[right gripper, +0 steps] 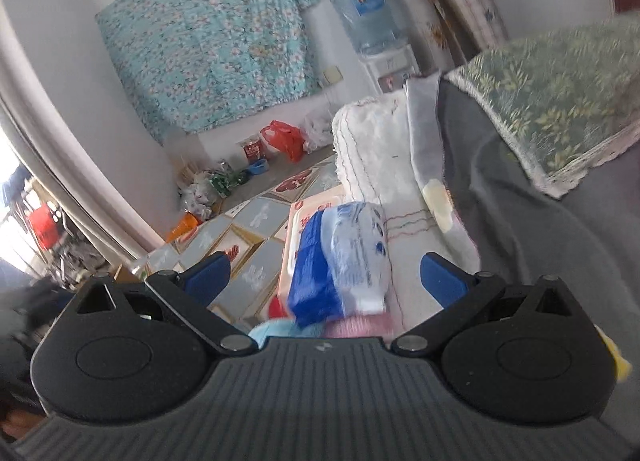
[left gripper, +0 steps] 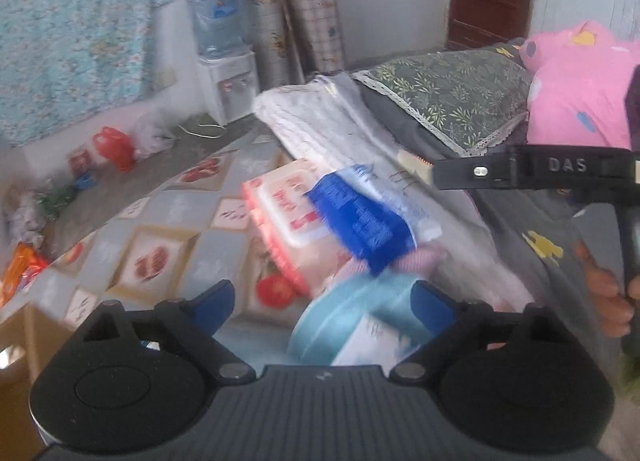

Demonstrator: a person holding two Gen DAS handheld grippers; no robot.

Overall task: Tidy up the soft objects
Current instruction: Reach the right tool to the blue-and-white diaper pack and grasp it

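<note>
A pile of soft packs lies at the bed's edge. A blue and white plastic pack (left gripper: 362, 213) rests on a pink wet-wipe pack (left gripper: 286, 217), with a light blue soft pack (left gripper: 348, 321) nearest me. My left gripper (left gripper: 324, 303) is open, its blue fingers (left gripper: 212, 307) either side of the light blue pack. My right gripper (right gripper: 326, 275) is open above the blue and white pack (right gripper: 340, 261); the pink pack (right gripper: 296, 229) lies under it. The right gripper's black body (left gripper: 532, 173) shows in the left wrist view, held by a hand.
A folded white quilt (left gripper: 320, 121), a green leaf-print pillow (left gripper: 452, 93) and a pink blanket (left gripper: 584, 89) lie on the grey bedsheet (left gripper: 520, 221). Patterned floor tiles (left gripper: 160, 241), a water dispenser (left gripper: 224, 49), a red bag (left gripper: 114, 147) and a cardboard box (left gripper: 20, 345) are to the left.
</note>
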